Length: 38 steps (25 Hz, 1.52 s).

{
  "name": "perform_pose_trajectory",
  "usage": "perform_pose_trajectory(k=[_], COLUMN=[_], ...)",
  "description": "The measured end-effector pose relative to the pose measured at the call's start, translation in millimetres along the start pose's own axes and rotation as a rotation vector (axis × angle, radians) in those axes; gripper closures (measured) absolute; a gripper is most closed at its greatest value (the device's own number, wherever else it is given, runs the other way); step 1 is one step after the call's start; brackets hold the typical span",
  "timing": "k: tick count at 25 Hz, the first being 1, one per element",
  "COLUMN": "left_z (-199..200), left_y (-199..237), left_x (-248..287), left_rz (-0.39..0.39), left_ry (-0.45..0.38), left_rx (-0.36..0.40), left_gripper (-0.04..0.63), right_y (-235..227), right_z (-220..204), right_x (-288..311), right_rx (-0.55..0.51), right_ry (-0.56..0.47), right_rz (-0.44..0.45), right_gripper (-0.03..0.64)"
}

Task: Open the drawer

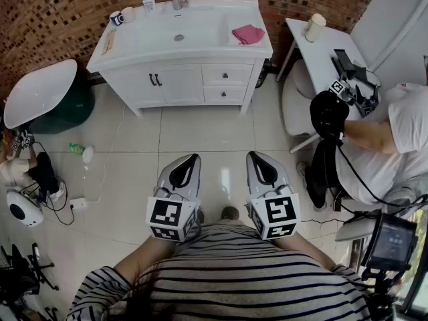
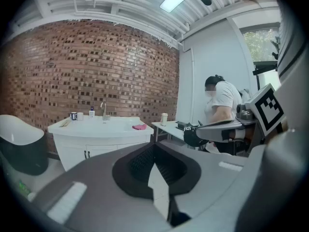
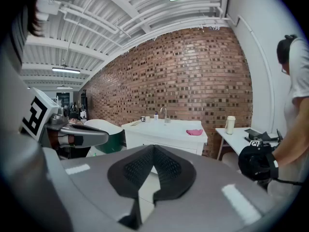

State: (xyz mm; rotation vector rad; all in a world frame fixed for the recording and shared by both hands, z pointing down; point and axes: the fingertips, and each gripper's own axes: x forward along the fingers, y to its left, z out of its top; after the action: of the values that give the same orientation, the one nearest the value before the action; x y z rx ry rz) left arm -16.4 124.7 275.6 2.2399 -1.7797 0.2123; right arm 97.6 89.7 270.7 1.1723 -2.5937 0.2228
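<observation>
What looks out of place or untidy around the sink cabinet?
A pink cloth lies crumpled at the right end of the counter. What looks like a green bottle lies on the floor left of the cabinet. The drawers look shut and straight.

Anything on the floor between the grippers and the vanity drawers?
Nothing visible. Bare floor tile lies between the left gripper, the right gripper and the drawers of the vanity; the green object and the white chair sit off to the sides.

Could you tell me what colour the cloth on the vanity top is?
The cloth is pink, clearest in the head view.
</observation>
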Motion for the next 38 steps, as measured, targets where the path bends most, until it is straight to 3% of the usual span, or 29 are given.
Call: perform_pose_trajectory(k=[8,13,18,28,33,38], left_z=[-1.5,-5.7,-9.6,35.6,14.8,-40.8], left_y=[0.4,20.3,71.6,195.8,235.9,259.1], left_x=[12.9,14.2,90.0,261.9,322.5,370.8], left_rz=[0.079,0.078,0.057,-0.138,-0.136,-0.112], left_ry=[-0.019,-0.012,-0.005,0.068,0.099,0.113], left_rx=[0.035,0.031,0.039,0.067,0.064,0.043], left_gripper=[0.578,0.580,0.580,0.580,0.580,0.580], right_y=[-40.8,-44.0,-79.7,-135.4,-154.9,-173.3], right_z=[-16.0,-17.8,-25.8,4.7,-27.7,-92.6], right_x=[-1.6,12.2,100.7,294.6,372.6,434.3], right_rx=[0.010,-0.005,-0.016,0.021,0.023,0.009], right_ry=[-0.003,0.022,0.054,0.162,0.198,0.219], right_rz=[0.001,-0.019,-0.060,-0.187,-0.179,-0.175], right_gripper=[0.615,0.615,0.615,0.615,0.615,0.615])
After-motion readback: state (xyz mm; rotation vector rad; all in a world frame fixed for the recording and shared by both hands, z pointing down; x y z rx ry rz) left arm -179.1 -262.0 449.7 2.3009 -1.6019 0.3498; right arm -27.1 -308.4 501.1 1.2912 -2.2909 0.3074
